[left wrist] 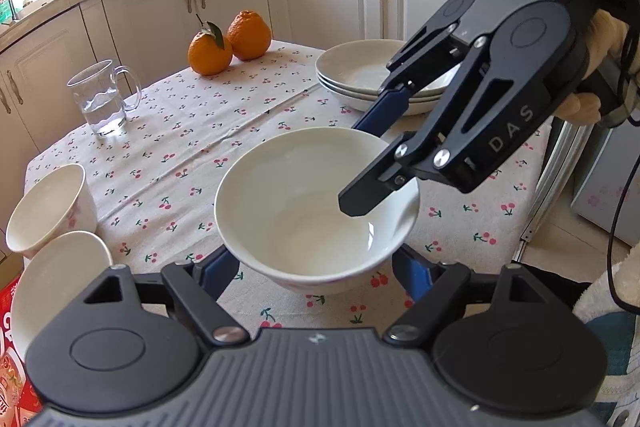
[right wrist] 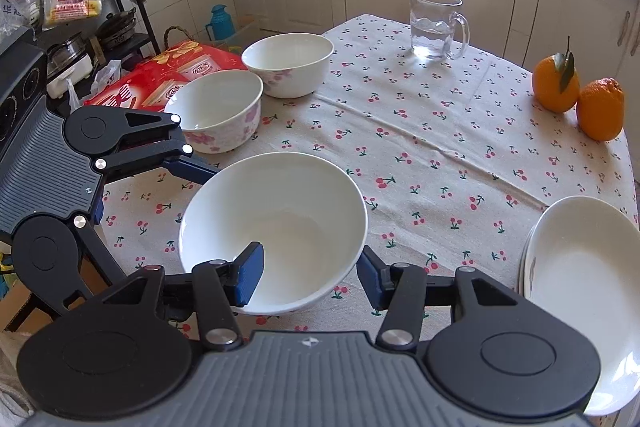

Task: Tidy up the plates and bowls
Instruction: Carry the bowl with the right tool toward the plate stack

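A plain white bowl point(left wrist: 316, 207) sits on the cherry-print tablecloth point(left wrist: 224, 131) near the table's 6 o'clock edge, with the left gripper point(left wrist: 316, 269) spread wide around its base, fingers on either side of it without visibly touching. The right gripper point(right wrist: 308, 277) straddles the bowl's rim, jaws apart, one blue pad point(right wrist: 250, 279) inside and the other outside. Two floral bowls point(right wrist: 220, 109) stand touching at 10 o'clock, stacked plates point(left wrist: 376, 77) at 2 o'clock, a glass mug point(left wrist: 102, 99) of water and two oranges point(left wrist: 228, 43) toward 12 o'clock.
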`<state>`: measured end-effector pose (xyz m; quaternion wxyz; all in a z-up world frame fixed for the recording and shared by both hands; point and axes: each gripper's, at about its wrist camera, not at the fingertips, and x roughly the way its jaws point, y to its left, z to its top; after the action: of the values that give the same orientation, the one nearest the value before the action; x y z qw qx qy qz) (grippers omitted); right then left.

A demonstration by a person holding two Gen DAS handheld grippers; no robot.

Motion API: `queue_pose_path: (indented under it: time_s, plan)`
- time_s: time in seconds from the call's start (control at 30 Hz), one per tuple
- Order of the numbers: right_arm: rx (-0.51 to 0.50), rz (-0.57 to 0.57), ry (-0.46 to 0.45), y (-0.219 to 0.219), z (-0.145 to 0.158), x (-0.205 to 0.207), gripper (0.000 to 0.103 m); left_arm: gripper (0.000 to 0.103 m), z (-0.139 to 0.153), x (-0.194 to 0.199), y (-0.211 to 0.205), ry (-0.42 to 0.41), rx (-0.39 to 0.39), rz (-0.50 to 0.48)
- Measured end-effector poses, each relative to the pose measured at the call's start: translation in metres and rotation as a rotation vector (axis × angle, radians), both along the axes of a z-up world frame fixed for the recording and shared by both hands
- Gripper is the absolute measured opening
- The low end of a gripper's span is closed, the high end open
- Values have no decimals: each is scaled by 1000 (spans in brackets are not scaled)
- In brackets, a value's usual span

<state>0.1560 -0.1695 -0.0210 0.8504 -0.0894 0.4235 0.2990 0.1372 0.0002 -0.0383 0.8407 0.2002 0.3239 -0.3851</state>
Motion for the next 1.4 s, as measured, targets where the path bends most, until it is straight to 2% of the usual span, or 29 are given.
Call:
queue_pose_path:
  time_s: [0.67,0.7,0.77,0.9,1.03,1.4]
  plan:
    - [12,-26,12,-10,-10,8,59,84,-8,9,-8,19,-1,11]
    - [13,-25,12,-10,-10,8,60,85,-9,9,-9,17,2,12]
    - [21,-21,14,-10,-10,8,63,96,-7,8,-8,5,-4,13]
    - [34,-10,-4,-8,-9,5,94,98,-5,5,-4,6,-15,21]
    - [44,-4,-22,-5,-5,0,100,98,-4,-1,5,9,-25,48]
    - [20,23,-71,8,4,-16,103,98,13,-33,45,-76,-83,237]
